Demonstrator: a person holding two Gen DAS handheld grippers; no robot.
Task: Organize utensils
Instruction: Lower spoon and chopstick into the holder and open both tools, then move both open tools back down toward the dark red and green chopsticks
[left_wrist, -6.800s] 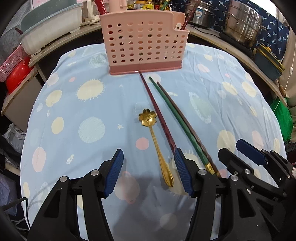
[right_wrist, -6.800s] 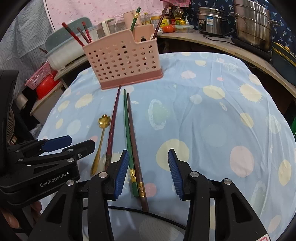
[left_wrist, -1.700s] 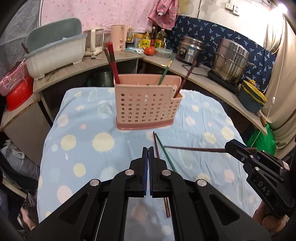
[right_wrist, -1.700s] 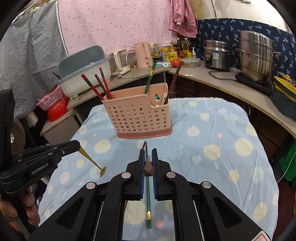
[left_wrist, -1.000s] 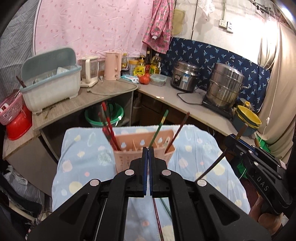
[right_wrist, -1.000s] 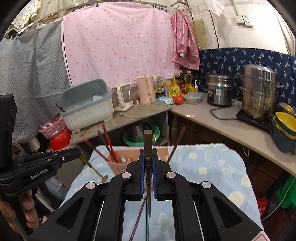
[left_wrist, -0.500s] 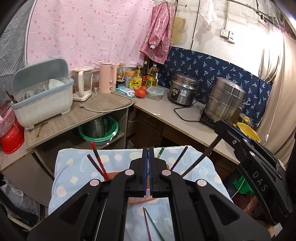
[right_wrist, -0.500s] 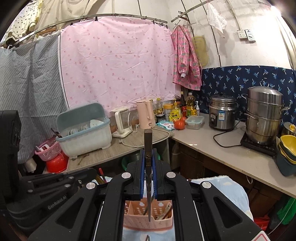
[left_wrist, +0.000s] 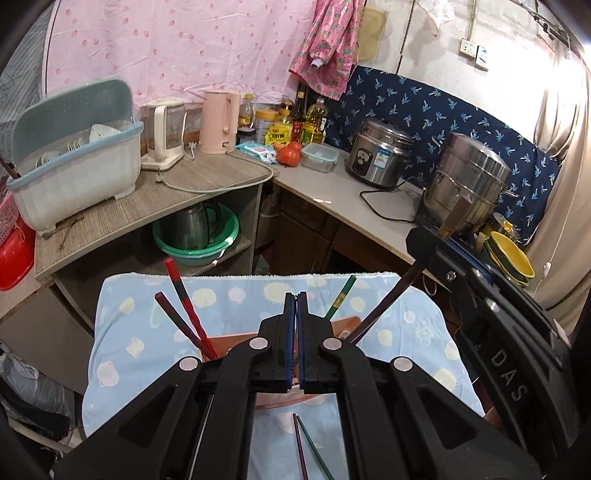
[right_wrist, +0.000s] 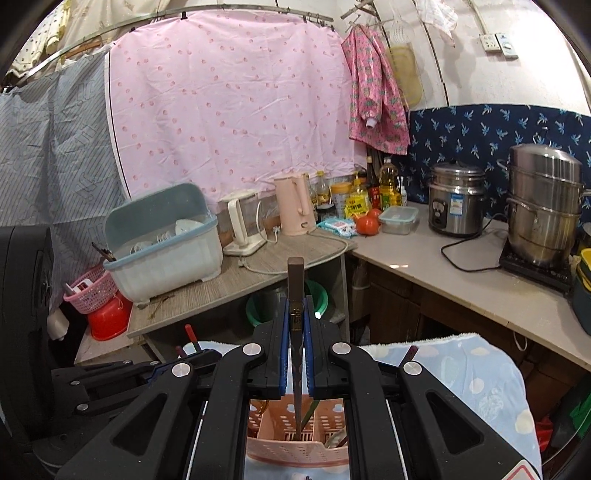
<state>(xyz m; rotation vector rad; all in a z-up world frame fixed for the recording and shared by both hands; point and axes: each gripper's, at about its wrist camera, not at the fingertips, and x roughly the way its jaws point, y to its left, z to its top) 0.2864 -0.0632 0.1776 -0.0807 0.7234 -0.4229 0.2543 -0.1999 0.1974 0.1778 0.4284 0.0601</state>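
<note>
Right gripper (right_wrist: 295, 350) clamps a brown chopstick (right_wrist: 296, 295) upright | left gripper (left_wrist: 295, 332) shut, its spoon hidden | both have lifted from the surface to above the pink basket (right_wrist: 295, 439) at 6 o'clock | judged: ready to drop in.

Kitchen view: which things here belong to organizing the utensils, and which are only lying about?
Job:
brown chopstick in right hand-held gripper
pink basket
two chopsticks on the cloth

Lying about:
rice cooker
steamer pot
kettle
tomato
</note>
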